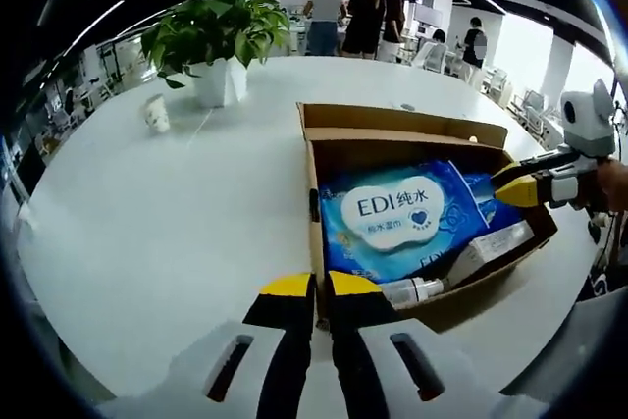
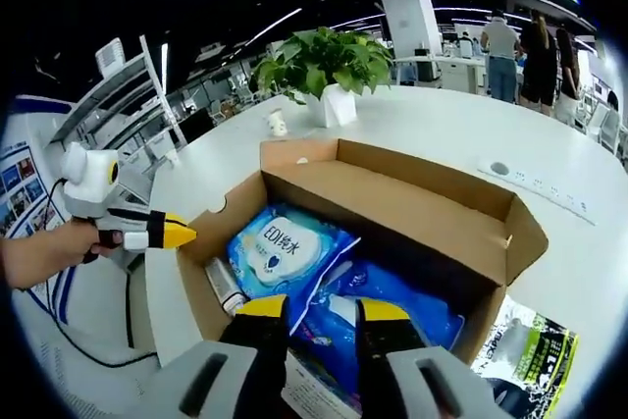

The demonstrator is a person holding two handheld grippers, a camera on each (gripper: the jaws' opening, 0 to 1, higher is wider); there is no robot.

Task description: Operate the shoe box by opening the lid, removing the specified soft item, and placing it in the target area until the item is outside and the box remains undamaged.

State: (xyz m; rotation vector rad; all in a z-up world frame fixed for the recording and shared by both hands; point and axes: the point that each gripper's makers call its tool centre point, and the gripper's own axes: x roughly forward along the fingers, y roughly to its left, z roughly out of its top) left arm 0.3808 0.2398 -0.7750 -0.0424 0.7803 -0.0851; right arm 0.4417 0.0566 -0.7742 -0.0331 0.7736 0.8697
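Left gripper view, nearest first: left gripper (image 1: 312, 287) at six o'clock, yellow-tipped jaws clenched together with a bare slit between, grasping nothing, just at the near wall of the open shoe box (image 1: 397, 125). Inside the box, a blue wet-wipes pack (image 1: 397, 213) lying flat, a small white bottle (image 1: 412, 289) and a white tube (image 1: 491, 245) along the near edge at about five o'clock. At three o'clock, right gripper (image 1: 515, 188) reaching in over the box's far side, held by a hand (image 1: 613, 183).

Right gripper view: right gripper (image 2: 322, 309) at six o'clock, jaws released, parted above a crumpled blue soft pack (image 2: 392, 306) still inside the box; whether touching it, cannot tell. At five o'clock, outside the box on the table, a green and black packet (image 2: 535, 355). At nine o'clock, the left gripper at the box's corner.

Farther off on the white table (image 1: 147, 223): a small paper cup (image 1: 156, 113) at ten o'clock, a potted plant (image 1: 218, 41) at eleven. Farthest, people (image 1: 348, 17) standing at twelve o'clock.
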